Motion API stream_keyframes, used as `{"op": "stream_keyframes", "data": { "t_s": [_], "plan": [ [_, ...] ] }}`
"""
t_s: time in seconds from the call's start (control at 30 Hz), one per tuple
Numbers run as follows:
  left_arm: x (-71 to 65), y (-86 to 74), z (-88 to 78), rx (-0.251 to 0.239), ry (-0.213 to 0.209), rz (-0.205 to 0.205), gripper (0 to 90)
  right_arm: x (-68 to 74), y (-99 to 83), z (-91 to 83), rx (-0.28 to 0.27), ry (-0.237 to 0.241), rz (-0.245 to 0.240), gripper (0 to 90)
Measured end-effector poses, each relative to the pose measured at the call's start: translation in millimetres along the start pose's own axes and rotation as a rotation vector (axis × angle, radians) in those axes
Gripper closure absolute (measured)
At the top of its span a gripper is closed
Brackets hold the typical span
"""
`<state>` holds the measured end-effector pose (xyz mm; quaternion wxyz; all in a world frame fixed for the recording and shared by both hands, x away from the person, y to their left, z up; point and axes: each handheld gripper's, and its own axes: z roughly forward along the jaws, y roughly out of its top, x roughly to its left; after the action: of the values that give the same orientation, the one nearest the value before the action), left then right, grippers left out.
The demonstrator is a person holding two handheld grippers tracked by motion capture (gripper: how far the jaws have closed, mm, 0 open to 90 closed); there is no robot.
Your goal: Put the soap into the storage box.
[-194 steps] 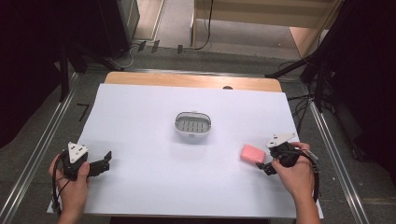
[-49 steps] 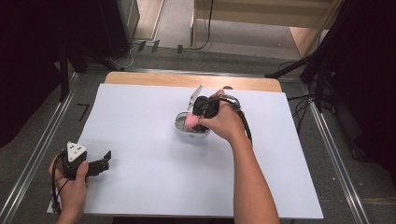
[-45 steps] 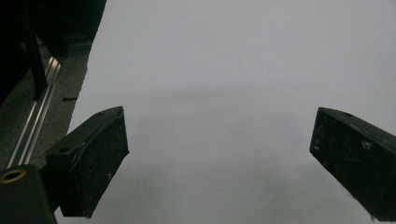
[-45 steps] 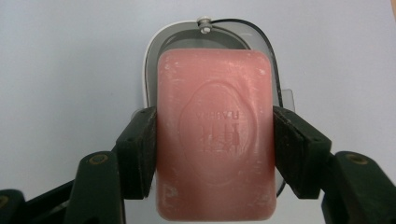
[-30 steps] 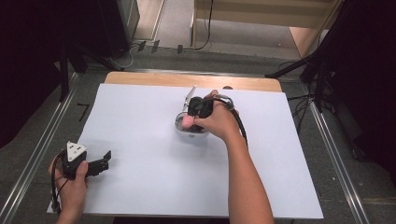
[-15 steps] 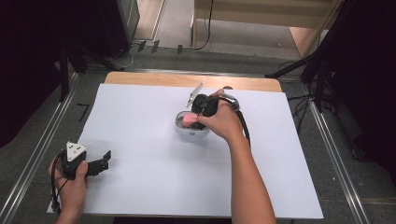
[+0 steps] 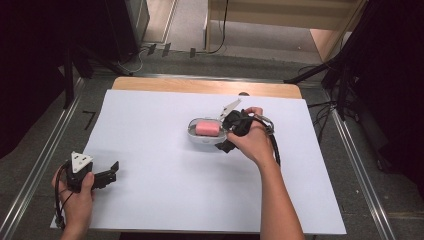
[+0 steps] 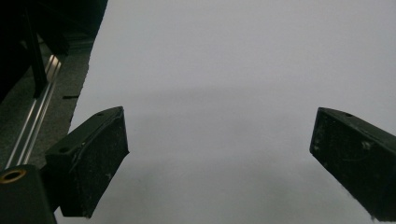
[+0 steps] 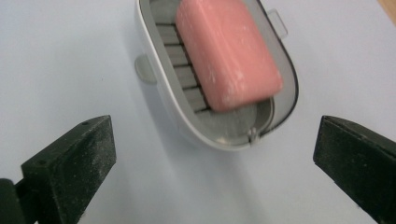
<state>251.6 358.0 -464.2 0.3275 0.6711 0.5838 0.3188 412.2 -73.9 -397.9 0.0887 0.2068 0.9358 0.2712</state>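
Now the pink soap bar (image 9: 227, 52) is seen lying inside the grey soap dish (image 9: 154, 49) near the middle of the white tabletop (image 7: 165, 195). It has just been released: the right tongs (image 9: 215, 154), whose jaws have just been opening, are spread wide and drawn back beside the dish, so the placing looks done. The bar is rounded, matte and faintly speckled. The left tongs (image 8: 219, 154) are held wide and empty over the near left corner.

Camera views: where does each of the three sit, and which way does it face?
High view: above the person's side, looking forward and down on the white table; both forearms, left gripper, right gripper.
Left gripper view: on the left gripper, facing bare table; open black jaws.
Right gripper view: on the right gripper, jaws open.
Shared by high and right views: pink soap bar in grey oval soap dish.
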Motion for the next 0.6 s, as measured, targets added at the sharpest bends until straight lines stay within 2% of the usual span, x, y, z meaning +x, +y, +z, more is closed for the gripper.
{"op": "stream_keyframes", "data": {
  "t_s": [0.07, 0.4, 0.6],
  "plan": [
    [0.0, 0.1, 0.0, 0.001, 0.001, 0.0, 4.8, 0.3, -8.9, -4.4, -0.019, -0.003, 0.031, 0.0],
    [-0.3, 0.0, -0.3, 0.003, 0.004, 0.006, 4.7, 2.8, -54.1, -19.2, -0.063, -0.026, 0.123, 0.0],
    [-0.7, 0.0, 0.1, 0.001, 0.006, 0.008, 4.8, 5.3, -76.6, -24.5, -0.083, -0.039, 0.15, 0.0]
  ]
}}
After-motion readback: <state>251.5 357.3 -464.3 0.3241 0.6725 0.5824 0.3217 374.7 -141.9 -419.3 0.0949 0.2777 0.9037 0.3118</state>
